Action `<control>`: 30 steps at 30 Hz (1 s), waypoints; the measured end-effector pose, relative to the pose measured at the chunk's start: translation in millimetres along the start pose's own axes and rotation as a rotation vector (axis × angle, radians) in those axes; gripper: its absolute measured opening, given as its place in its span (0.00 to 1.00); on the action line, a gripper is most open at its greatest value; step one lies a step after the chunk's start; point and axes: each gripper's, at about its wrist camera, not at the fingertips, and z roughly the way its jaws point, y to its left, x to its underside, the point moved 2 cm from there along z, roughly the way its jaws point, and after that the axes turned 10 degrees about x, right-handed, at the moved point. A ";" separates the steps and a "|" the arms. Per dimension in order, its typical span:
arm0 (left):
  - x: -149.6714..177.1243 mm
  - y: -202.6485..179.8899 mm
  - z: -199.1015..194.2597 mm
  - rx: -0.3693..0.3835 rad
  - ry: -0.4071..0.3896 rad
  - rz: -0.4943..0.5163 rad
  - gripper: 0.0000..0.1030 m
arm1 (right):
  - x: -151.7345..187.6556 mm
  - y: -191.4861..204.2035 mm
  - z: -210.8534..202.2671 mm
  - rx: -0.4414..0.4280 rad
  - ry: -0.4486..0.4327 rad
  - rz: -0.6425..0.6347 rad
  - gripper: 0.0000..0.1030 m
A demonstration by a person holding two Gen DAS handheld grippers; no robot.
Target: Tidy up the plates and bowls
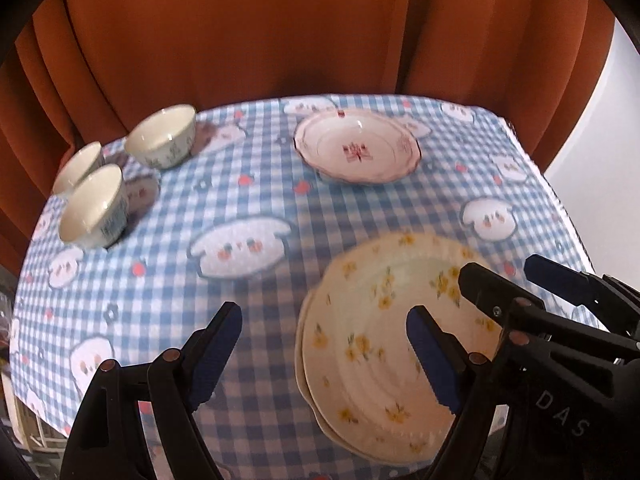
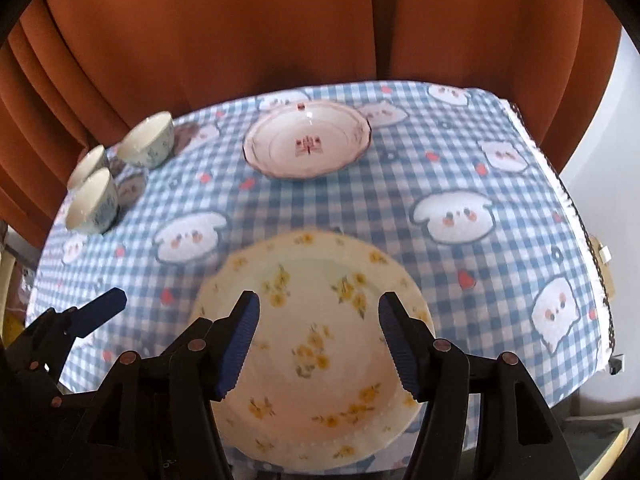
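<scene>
Yellow-flowered plates (image 2: 316,344) are being seen stacked; red-patterned plate (image 2: 306,144) apart.
Three bowls (image 1: 160,136) unstacked; left gripper (image 1: 324,344) and right gripper (image 2: 316,344) are being held open, empty.

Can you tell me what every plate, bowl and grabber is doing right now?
Yellow-flower plates: stacked, lying flat on the table.
Red-pattern plate: alone, flat, empty.
Three bowls: upright, empty, unstacked.
Left gripper: jaws open, holding nothing.
Right gripper: jaws open above the stack, holding nothing.
</scene>
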 end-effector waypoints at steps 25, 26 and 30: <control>-116.6 10.1 71.2 -0.098 -0.039 -0.082 0.83 | -136.9 -16.2 69.8 -0.053 -0.055 -0.055 0.89; -121.2 11.0 78.5 -0.107 -0.034 -0.093 0.83 | -141.4 -16.1 76.1 -0.052 -0.046 -0.058 0.89; -134.9 14.5 102.1 -0.110 -0.027 -0.120 0.83 | -160.2 -16.1 100.7 -0.056 -0.025 -0.064 0.89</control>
